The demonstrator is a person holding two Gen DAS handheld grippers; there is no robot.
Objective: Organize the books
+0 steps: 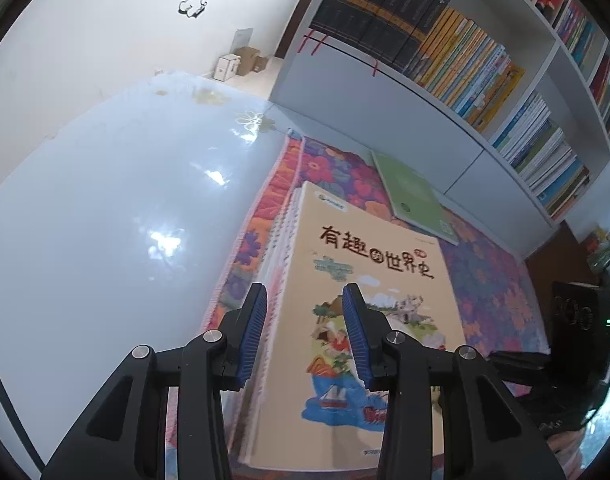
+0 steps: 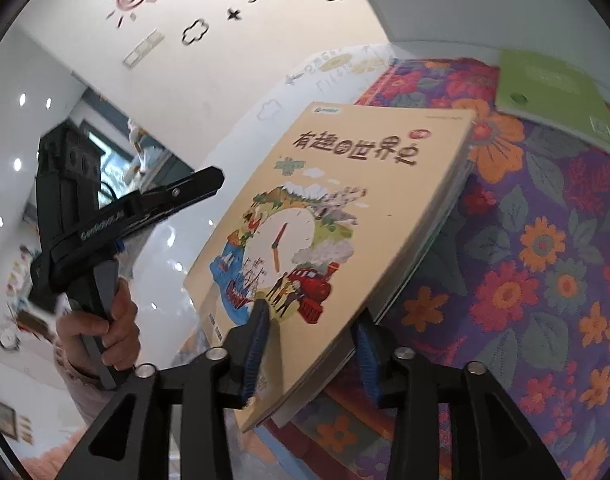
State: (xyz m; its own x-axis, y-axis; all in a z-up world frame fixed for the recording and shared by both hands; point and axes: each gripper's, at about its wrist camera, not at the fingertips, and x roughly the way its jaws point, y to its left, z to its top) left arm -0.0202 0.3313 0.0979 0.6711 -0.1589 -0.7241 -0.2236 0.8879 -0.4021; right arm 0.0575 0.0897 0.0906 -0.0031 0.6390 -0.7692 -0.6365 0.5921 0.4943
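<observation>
Books are only partly sorted, we judge: the tan history book (image 2: 345, 216) lies tilted on the floral mat (image 2: 545, 280), its corner between our right hand-held gripper (image 2: 311, 344)'s parted, released jaws. Our left hand-held gripper (image 1: 305, 336) hovers unclenched over it, and the green book (image 1: 415, 196) waits below the full bookshelf (image 1: 385, 92).

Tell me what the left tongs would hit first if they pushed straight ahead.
Probably the tan book: the left tongs straddle its spine edge, so the book lies right in their line. Depth is unclear.
</observation>
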